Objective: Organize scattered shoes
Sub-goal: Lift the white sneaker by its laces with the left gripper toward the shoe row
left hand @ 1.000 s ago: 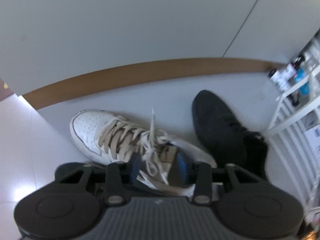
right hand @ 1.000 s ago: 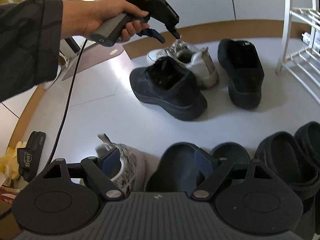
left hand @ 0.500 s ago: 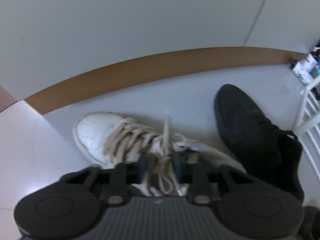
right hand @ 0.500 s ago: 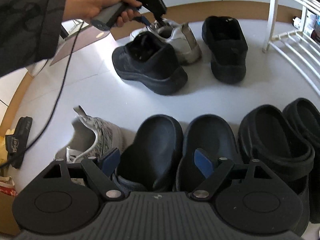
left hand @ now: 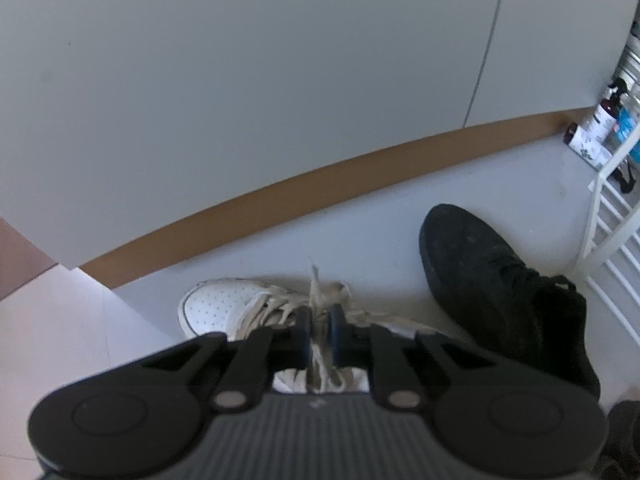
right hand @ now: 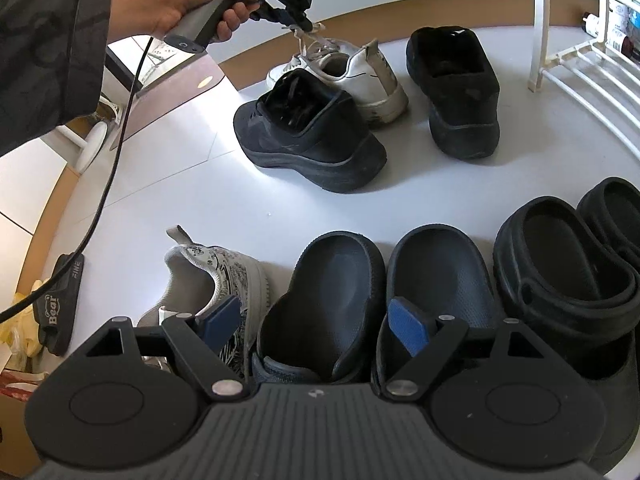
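My left gripper (left hand: 319,330) is shut on the beige laces (left hand: 320,300) of a white sneaker (left hand: 224,306) and pulls them upward; the right wrist view shows it (right hand: 306,26) above that white sneaker (right hand: 360,76). Two black sneakers (right hand: 308,136) (right hand: 456,84) stand beside it; one also shows in the left wrist view (left hand: 500,292). My right gripper (right hand: 316,320) is open and empty over a pair of dark blue clogs (right hand: 332,288) (right hand: 440,276). A patterned grey-white sneaker (right hand: 208,276) lies left of them.
Black clogs (right hand: 568,276) sit at the right. A white wire shoe rack (right hand: 580,60) stands at the far right, with bottles (left hand: 600,128) near it. A black slipper (right hand: 60,304) lies at the left floor edge. A brown skirting (left hand: 280,192) runs along the wall.
My left gripper closed on the white sneaker's laces and rose, pulling them taut. My right gripper drew back from the clogs, staying open.
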Available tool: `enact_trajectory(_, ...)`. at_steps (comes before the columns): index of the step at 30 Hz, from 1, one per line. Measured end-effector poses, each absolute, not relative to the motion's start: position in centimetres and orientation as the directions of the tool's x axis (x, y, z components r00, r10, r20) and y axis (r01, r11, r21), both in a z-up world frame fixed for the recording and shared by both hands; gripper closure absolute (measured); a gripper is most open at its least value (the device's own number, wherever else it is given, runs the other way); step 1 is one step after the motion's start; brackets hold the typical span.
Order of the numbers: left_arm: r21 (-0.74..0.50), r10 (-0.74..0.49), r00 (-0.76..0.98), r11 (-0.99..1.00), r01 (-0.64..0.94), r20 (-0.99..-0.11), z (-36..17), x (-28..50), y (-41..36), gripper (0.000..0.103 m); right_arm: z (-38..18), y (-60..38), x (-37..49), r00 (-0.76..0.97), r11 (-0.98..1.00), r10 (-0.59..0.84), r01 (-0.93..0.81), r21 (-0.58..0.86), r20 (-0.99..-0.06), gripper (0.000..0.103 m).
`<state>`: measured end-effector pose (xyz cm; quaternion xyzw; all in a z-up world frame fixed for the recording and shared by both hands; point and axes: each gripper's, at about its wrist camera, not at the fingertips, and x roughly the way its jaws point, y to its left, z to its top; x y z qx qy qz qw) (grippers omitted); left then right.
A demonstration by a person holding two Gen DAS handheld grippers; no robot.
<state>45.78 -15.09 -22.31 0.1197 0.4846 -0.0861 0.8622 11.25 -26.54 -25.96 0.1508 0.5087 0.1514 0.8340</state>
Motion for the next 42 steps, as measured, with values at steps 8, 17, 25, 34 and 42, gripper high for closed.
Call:
enact_trajectory(8, 0.162, -0.040, 0.563, 0.938, 0.305, -0.826, -20.4, 44.9, -16.0, 0.095, -26.0, -26.4, 11.2, 0.439, 0.910, 0.401, -0.091, 0.404, -0.804, 0.018)
enact_trajectory(17, 0.195, -0.046, 0.592, 0.921, 0.338, -0.805, -15.9, 44.4, -15.0, 0.096, -25.6, -25.8, 11.2, 0.448, 0.907, 0.407, -0.090, 0.412, -0.796, 0.018)
enact_trajectory(25, 0.183, -0.090, 0.626, 0.915, 0.359, -0.774, -11.0, 42.2, -12.2, 0.096, -24.5, -25.7, 11.7, 0.481, 0.902, 0.407, -0.080, 0.424, -0.777, 0.018)
enact_trajectory(34, 0.175, -0.100, 0.631, 0.917, 0.359, -0.769, -6.1, 39.0, -6.4, 0.096, -23.3, -25.6, 11.8, 0.512, 0.899, 0.401, -0.059, 0.434, -0.760, 0.018)
enact_trajectory(42, 0.190, -0.061, 0.642, 0.930, 0.314, -0.764, -3.0, 35.7, -1.0, 0.096, -20.1, -23.2, 11.8, 0.539, 0.923, 0.366, -0.102, 0.372, -0.759, 0.018)
